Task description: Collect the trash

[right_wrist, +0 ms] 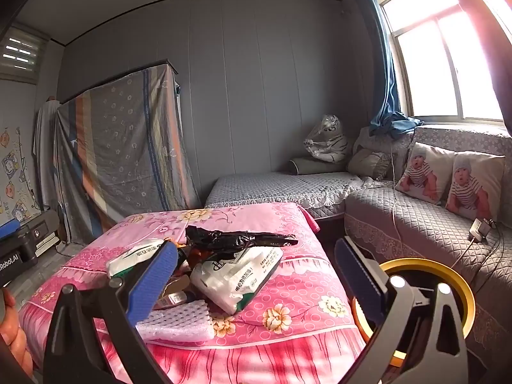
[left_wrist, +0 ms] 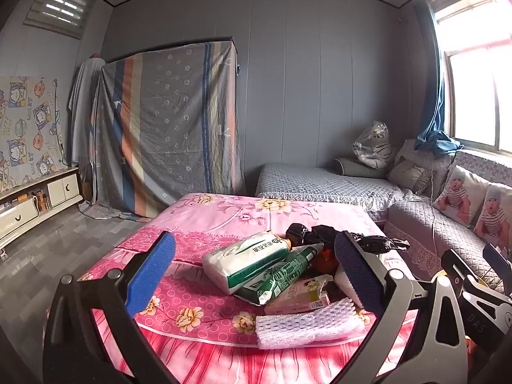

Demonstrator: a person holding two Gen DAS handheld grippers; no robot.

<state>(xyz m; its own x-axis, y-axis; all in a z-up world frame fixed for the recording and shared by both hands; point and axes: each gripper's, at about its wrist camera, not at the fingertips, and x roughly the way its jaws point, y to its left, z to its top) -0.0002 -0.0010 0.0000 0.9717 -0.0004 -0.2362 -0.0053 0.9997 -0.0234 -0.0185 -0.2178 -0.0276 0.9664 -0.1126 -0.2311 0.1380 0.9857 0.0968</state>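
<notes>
Both grippers hover at the near edge of a low table under a pink floral cloth (left_wrist: 204,217), both spread wide with nothing between the pads. Left gripper (left_wrist: 252,275) frames the trash pile in the left wrist view – blue pads well apart, no contact with anything. Right gripper (right_wrist: 256,275) likewise wide open in its own view, left pad in front of the pile, right pad out over the yellow-rimmed bin (right_wrist: 460,288) that sits just beside the table's right edge. Trash is heaped at the near middle of the tabletop: a white-and-green tissue pack (left_wrist: 246,260) on top toward the left, a green wrapper (left_wrist: 281,275) leaning against it, a pale flat carton (left_wrist: 300,294) underneath, a white foam net sleeve (left_wrist: 307,326) lying nearest the camera at the cloth's front edge. Behind them a crumpled black plastic bag (left_wrist: 320,235) stretches across the back of the pile, with something orange-brown partly hidden below it – cannot tell what. In the right wrist view a second white plastic pack (right_wrist: 236,276) with printed text rests tilted against the pile's right side, under the black bag's tail. Part of a hand (right_wrist: 12,329) shows at the lower left corner of that view. Grey quilted sofa (left_wrist: 425,224) to the right with two baby-print cushions (left_wrist: 460,195), window behind, striped sheet (left_wrist: 166,128) draped over furniture at the far wall.
</notes>
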